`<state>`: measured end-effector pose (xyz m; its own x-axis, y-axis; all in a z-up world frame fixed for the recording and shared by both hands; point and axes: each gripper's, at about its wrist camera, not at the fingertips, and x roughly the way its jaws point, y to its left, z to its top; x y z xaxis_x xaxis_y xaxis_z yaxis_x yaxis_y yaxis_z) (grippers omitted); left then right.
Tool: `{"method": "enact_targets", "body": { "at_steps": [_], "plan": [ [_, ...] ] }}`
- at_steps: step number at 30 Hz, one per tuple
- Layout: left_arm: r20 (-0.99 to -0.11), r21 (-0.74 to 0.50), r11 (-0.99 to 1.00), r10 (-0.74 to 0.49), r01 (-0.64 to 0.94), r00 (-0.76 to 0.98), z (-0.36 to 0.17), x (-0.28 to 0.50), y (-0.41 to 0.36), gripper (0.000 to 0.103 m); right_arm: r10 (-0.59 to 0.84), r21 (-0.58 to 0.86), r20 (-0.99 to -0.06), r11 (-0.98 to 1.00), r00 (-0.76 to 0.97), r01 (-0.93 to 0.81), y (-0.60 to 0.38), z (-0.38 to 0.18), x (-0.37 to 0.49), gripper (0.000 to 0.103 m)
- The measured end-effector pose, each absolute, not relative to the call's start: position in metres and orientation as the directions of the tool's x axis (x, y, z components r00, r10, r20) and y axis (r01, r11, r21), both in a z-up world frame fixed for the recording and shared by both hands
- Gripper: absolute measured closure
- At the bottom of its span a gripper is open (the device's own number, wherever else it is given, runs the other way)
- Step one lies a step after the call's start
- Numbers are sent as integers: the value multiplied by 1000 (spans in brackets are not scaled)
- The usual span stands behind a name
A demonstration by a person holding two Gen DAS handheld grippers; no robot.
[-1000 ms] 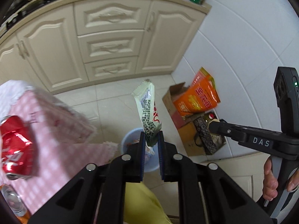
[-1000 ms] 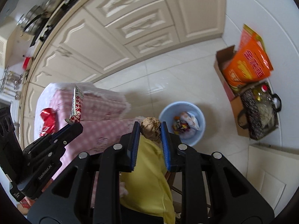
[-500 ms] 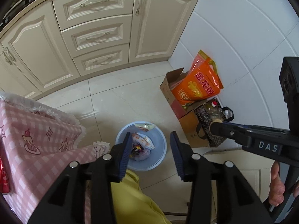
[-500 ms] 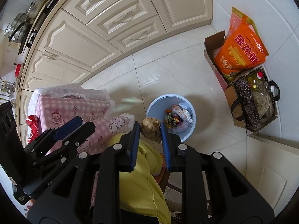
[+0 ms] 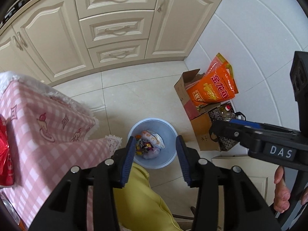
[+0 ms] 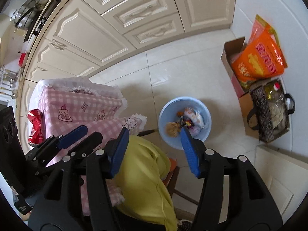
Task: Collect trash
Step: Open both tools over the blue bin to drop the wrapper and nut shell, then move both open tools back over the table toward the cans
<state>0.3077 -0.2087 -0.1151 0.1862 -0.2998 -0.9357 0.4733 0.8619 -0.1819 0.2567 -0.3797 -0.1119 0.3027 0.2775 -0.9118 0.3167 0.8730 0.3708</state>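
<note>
Wrappers (image 5: 149, 143) piling in blue bin (image 5: 169, 132) on floor; brown wad (image 6: 172, 129) dropping in from right gripper (image 6: 154, 134), jaws opening, nothing between. Left gripper (image 5: 154, 143) gaping, empty. Remaining: crushed red can (image 6: 35, 124) on table.

bin (image 6: 204, 115): light blue round bucket, upright on the white floor tiles, lower middle of the right wrist view
wrappers (image 6: 193, 116): a few colourful ones piled in the bottom of the bin
brown ball (image 6: 172, 129): crumpled tan wad, at the bin's left inside edge
can (image 6: 35, 124): crushed, red, far left on the pink cloth
</note>
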Motion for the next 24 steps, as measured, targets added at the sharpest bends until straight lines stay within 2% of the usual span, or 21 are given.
{"method": "enact_targets", "body": {
  "at_steps": [21, 24],
  "plan": [
    [-905, -200, 846, -353, 494, 237, -81, 284, -182, 56, 229, 328, -916, 900, 329, 287, -347, -78, 233, 48],
    [-895, -206, 845, -366, 494, 253, -72, 281, -172, 55, 221, 320, -914, 909, 340, 269, -335, -69, 231, 45]
  ]
}}
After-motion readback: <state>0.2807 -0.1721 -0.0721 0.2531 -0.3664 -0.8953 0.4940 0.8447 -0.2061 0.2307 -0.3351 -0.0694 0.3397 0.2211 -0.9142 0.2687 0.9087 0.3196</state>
